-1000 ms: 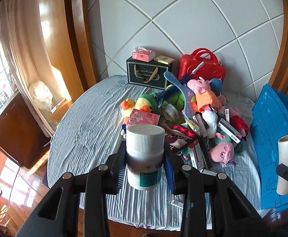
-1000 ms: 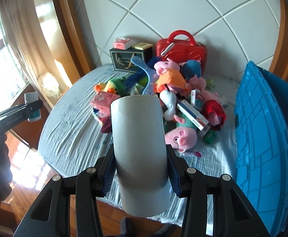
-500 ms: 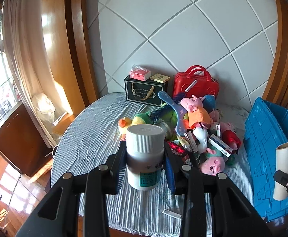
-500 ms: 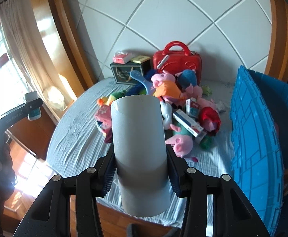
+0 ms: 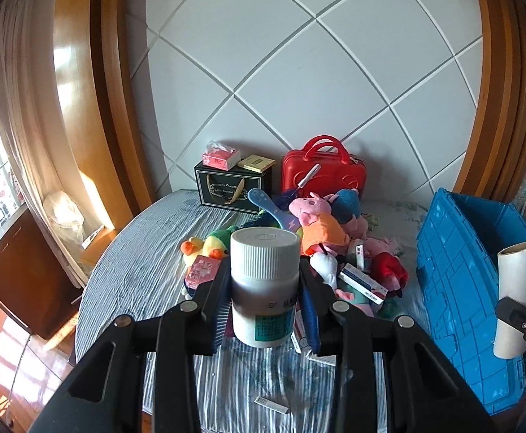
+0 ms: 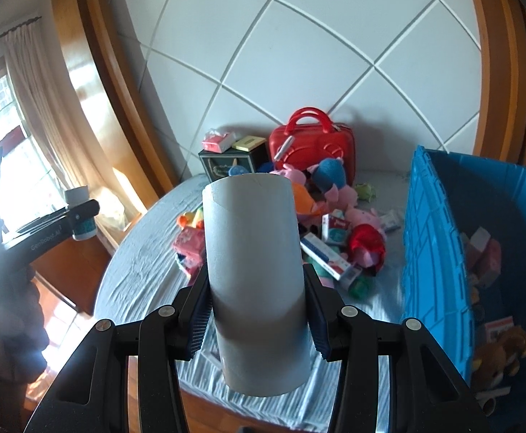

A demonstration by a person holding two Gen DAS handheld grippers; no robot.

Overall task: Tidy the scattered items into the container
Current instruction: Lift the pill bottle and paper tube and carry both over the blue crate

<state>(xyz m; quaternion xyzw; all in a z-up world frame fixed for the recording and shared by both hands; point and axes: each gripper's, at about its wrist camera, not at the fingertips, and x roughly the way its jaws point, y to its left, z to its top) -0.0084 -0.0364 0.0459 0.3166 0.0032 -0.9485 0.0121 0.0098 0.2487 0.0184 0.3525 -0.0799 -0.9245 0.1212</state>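
We've got the left gripper (image 5: 264, 303) clamped on a white screw-cap plastic medicine bottle (image 5: 264, 285) above the striped tablecloth (image 5: 136, 270). Our right gripper (image 6: 257, 310) squeezes a grey cardboard tube (image 6: 255, 270), just left of the open blue plastic crate (image 6: 436, 252)

A tabletop (image 5: 136, 274) under a wrinkled grey striped cloth carries a heap of plush toys (image 5: 320, 227) and small boxes. Behind the heap stand a black gift box (image 5: 226, 189) and a red case (image 5: 322, 176); right of it sits a blue crate (image 5: 454, 281).
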